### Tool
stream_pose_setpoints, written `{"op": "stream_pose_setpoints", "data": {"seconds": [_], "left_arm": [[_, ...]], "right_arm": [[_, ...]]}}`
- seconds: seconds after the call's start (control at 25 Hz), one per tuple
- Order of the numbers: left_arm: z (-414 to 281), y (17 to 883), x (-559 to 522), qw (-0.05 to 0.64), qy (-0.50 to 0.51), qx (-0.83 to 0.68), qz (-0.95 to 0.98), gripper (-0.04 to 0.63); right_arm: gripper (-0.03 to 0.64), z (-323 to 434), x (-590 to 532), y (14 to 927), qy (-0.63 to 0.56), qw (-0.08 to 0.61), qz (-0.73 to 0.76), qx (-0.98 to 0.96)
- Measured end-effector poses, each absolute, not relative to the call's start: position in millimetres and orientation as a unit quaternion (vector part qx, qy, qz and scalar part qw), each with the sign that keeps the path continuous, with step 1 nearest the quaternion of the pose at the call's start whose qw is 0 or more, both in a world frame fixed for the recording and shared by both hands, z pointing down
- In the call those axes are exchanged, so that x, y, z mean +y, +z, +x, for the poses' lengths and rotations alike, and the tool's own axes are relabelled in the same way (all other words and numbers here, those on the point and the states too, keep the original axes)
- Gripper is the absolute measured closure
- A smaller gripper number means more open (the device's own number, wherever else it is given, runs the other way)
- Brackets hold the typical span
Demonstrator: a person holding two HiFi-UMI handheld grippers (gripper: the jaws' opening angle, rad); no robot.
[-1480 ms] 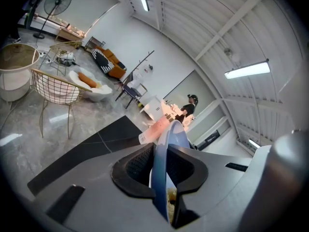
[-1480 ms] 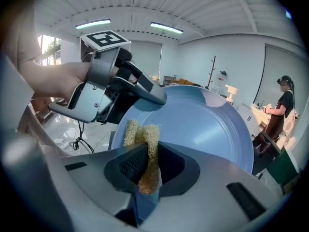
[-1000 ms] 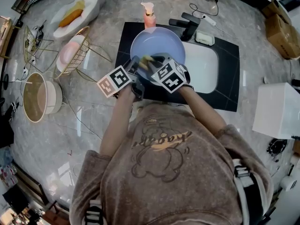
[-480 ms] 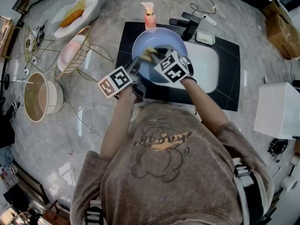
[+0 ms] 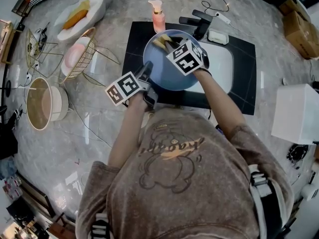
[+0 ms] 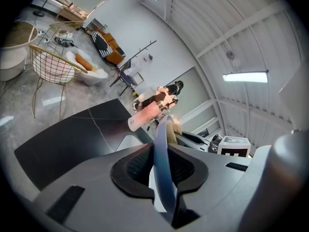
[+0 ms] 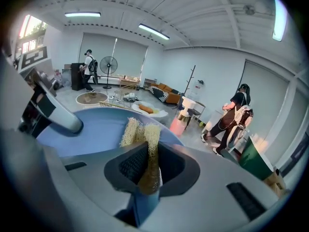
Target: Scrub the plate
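The light blue plate (image 5: pixel 174 68) is held tilted over the black sink surround. My left gripper (image 5: pixel 148 69) is shut on its near left rim, and the left gripper view shows that rim (image 6: pixel 163 178) edge-on between the jaws. My right gripper (image 5: pixel 167 44) is shut on a yellow mesh sponge (image 5: pixel 159 42), which lies against the plate's far left edge. The right gripper view shows the sponge (image 7: pixel 142 139) pinched between the pads, with the plate's blue face (image 7: pixel 96 127) behind it and the left gripper (image 7: pixel 50 110) at the left.
A pink soap bottle (image 5: pixel 158 16), a black faucet (image 5: pixel 199 26) and a soap dish (image 5: pixel 218 36) stand behind the white basin (image 5: pixel 222 71). A wire rack with a pink plate (image 5: pixel 79 54), a white dish (image 5: pixel 79 15) and a bowl (image 5: pixel 42 103) sit left; a white box (image 5: pixel 299 113) sits right.
My right gripper has carried the sponge from the plate's near left side across its face to the far rim. The left gripper has kept its hold, and the plate has shifted slightly right.
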State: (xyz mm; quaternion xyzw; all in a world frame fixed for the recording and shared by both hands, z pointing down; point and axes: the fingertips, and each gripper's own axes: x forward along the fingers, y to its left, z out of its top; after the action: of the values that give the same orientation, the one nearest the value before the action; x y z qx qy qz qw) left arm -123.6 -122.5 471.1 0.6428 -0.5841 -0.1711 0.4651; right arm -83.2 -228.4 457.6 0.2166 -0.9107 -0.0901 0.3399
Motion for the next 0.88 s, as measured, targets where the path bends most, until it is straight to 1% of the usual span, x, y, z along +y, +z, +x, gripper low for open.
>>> {"op": "stream_pose_setpoints", "data": {"seconds": [0.24, 0.6, 0.88], "left_arm": [[-137, 472, -121, 0.463, -0.177, -0.595, 0.633, 0.534], [-157, 485, -121, 0.456, -0.177, -0.627, 0.606, 0.534], [-177, 486, -123, 0.453, -0.193, -0.643, 0.586, 0.532]], "right_arm": [[0.563, -70, -247, 465, -0.101, 0.362, 0.247, -0.893], [0.563, -45, -249, 497, -0.107, 0.408, 0.234, -0.876], [0.563, -39, -235, 510, -0.081, 0.417, 0.211, -0.880]]}}
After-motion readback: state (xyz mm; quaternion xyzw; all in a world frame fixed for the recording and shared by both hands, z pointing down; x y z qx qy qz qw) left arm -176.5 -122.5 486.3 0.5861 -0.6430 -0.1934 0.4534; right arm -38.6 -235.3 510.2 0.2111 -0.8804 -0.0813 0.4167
